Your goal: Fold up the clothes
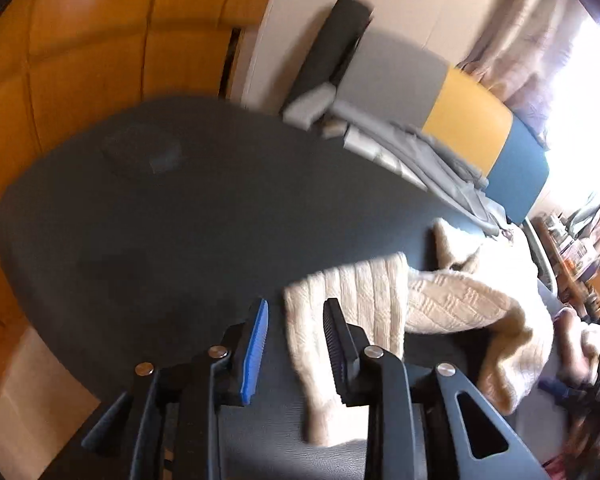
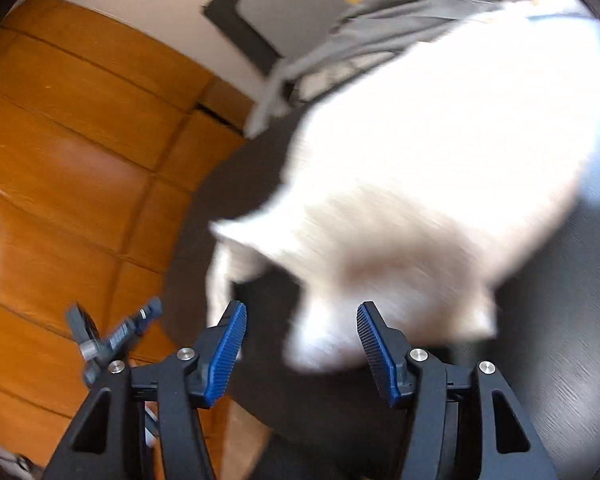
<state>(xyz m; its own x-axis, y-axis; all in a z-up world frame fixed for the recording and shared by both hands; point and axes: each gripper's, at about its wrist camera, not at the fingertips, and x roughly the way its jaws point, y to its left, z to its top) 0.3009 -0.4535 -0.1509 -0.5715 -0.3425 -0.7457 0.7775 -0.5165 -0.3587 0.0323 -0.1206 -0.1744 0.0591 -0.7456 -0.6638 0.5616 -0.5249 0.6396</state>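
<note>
Both grippers tilt downward. The left gripper [image 1: 294, 322] has its jaws parted, nothing pinched between them; the right gripper [image 2: 300, 326] stands wider apart, empty too.

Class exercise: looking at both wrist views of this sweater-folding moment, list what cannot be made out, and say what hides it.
- Right wrist view: the cream sweater is blown out by sunlight and smeared by motion blur, so its knit and folds are lost.
- Left wrist view: the sweater's right side runs behind the claw body and the frame edge.
- Left wrist view: the shelf clutter is too small and blurred to identify.
</note>
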